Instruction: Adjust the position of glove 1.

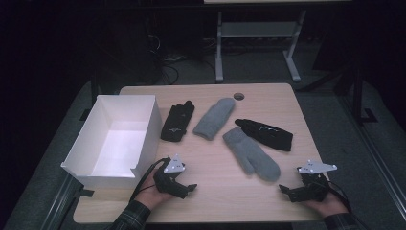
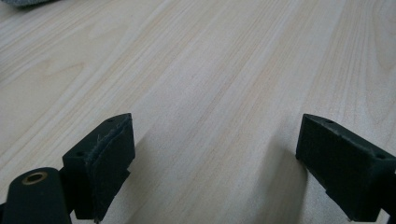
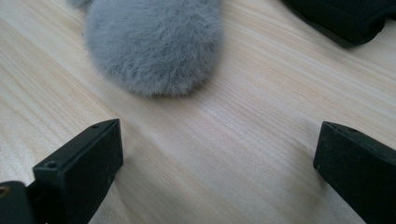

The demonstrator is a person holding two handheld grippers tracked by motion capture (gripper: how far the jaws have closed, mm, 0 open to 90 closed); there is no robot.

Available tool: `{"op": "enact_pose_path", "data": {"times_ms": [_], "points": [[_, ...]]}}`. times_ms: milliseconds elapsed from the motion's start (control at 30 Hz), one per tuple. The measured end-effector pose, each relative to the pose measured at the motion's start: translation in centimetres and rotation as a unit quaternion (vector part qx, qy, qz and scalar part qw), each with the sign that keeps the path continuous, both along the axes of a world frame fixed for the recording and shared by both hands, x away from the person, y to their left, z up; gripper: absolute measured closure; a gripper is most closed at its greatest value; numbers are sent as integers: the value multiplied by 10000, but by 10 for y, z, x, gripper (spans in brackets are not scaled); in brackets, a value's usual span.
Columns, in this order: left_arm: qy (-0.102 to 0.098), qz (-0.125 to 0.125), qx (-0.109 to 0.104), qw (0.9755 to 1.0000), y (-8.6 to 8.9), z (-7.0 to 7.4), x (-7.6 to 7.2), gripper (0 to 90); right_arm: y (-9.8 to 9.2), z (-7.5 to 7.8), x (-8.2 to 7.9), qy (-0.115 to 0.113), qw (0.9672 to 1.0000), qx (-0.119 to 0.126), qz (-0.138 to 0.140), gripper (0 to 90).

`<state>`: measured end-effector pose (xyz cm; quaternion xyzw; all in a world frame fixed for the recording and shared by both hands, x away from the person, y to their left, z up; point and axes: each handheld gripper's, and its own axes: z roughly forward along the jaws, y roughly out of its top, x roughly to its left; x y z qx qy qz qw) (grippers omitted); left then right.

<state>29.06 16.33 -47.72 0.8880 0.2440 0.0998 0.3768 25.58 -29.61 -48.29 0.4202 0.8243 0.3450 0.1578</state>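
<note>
At a pale wooden table [image 1: 210, 201], a person rests two hand-held grippers near the front edge, both with jaws spread wide and nothing between them. The left gripper [image 1: 184, 188] sits just beside the front corner of a white open box [image 1: 143, 129]; the right gripper [image 1: 293, 190] lies low on the tabletop, pointing toward the nearer grey mitten [image 1: 251, 154], whose fluffy rounded end fills the space just ahead of its jaws in the right gripper view [image 3: 154, 46]. That mitten lies mid-table, slanting toward the right gripper, apart from it. It looks light, soft and floppy, likely to sag and fold when lifted; a pinch across the thick pile at the near end or along one edge would probably hold, since the fuzz gives the pads plenty to bite. Four pieces of handwear are laid out: two grey mittens, the second [image 1: 214, 119] farther back, and two black gloves, one [image 1: 177, 122] beside the box, one [image 1: 265, 134] toward the right. One box stands by.
</note>
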Motion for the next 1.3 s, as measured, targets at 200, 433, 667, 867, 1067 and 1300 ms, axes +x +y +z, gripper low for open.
{"op": "enact_pose_path", "data": {"times_ms": [200, 433, 667, 867, 1067, 1300], "points": [[-7, -12, 30, 10000, 0, 0, 1, 110, 0, 0, 0, 0, 10000, 1, 17, 9], [-11, 1, 10, 10000, 0, 0, 2, 110, 0, 15, 0, 158, 9997, 159, 79, 234], [-9, 40, -45, 10000, -1, 0, 2, 110, 18, 46, 9, -291, 9991, 229, 209, 630], [-36, 29, -19, 10000, -1, 0, 3, 110, 38, 49, 26, -165, 9986, 195, 456, 864], [-18, 24, 12, 10000, -1, 0, 3, 110, 54, 52, 57, -120, 9978, 396, 524, 899], [-8, 31, 7, 10000, -1, 0, 4, 110, 77, 54, 88, -149, 9977, 334, 571, 899]]}}
